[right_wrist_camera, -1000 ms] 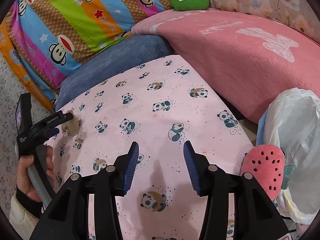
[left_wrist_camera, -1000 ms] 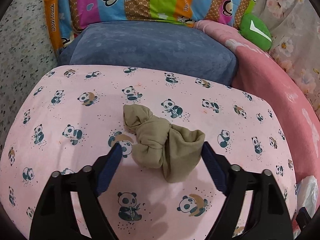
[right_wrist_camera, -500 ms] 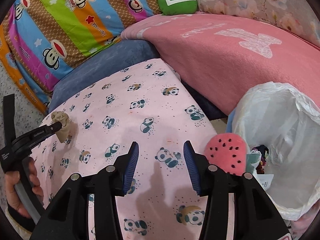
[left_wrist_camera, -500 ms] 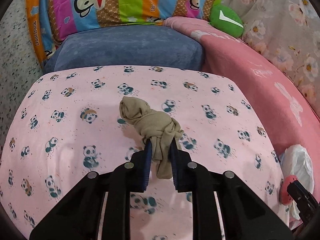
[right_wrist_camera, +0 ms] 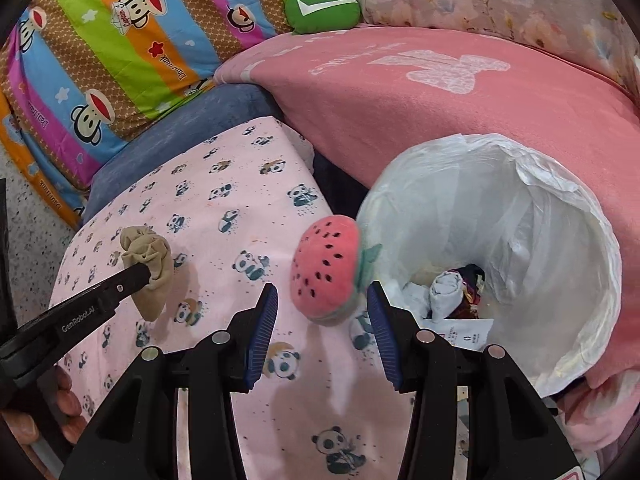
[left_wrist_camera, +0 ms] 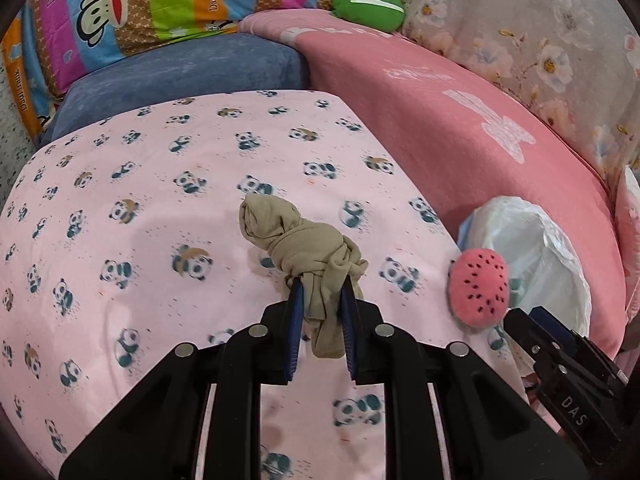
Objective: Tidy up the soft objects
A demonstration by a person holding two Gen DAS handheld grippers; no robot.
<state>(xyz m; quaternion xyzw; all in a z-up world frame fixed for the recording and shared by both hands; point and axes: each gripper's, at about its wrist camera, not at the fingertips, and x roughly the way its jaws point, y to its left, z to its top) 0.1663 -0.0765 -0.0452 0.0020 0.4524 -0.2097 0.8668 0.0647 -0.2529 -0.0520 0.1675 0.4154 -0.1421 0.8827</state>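
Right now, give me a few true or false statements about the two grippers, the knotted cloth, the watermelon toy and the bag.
1. The left gripper is clamped on the tan knotted cloth. True.
2. The right gripper grips the watermelon plush. False: its jaws stand open, apart from it.
3. The white bag is empty. False: rolled cloth lies inside.
4. The watermelon plush sits beside the bag. True.

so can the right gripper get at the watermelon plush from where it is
Probably yes: the right gripper is open, the watermelon plush sits just ahead of its fingers beside the bag-lined bin, and nothing lies between them.
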